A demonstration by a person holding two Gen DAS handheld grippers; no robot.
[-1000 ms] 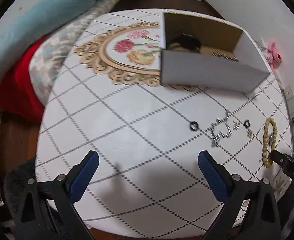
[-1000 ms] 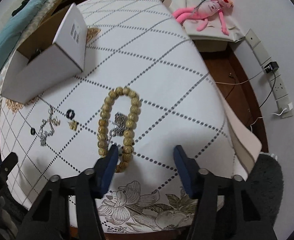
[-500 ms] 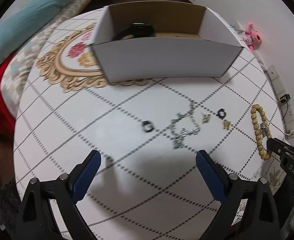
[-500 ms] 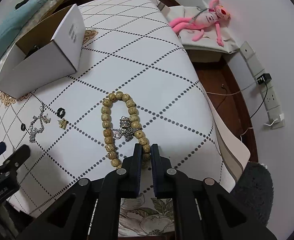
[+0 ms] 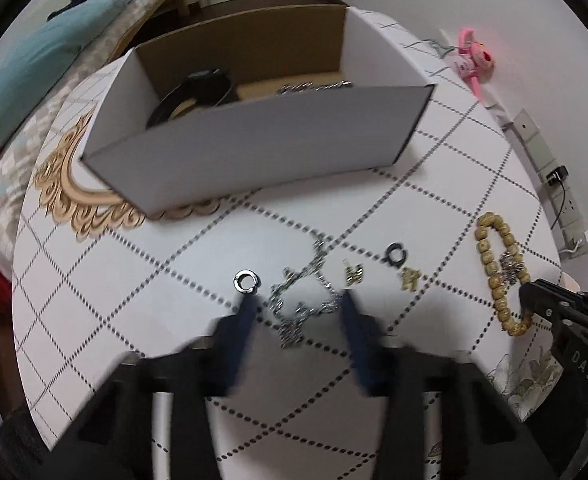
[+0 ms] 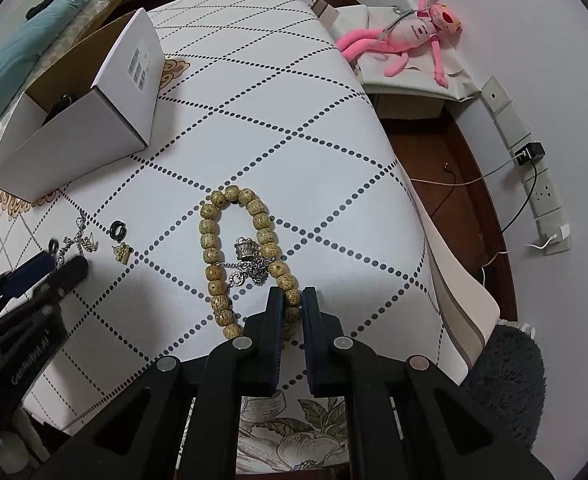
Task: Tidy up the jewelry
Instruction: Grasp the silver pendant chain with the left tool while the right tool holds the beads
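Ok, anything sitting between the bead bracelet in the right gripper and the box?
Nothing tall. The right gripper is shut on the bead bracelet. Between it and the cardboard box lies bare tablecloth; only the box's near wall must be cleared. A small silver chain lies tangled across the bracelet and may lift with it.

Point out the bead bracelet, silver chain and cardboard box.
bead bracelet (image 6: 208,240), right wrist view, left strand of beads.
silver chain (image 5: 306,308), left wrist view, tangled middle links.
cardboard box (image 5: 253,152), left wrist view, white front wall.
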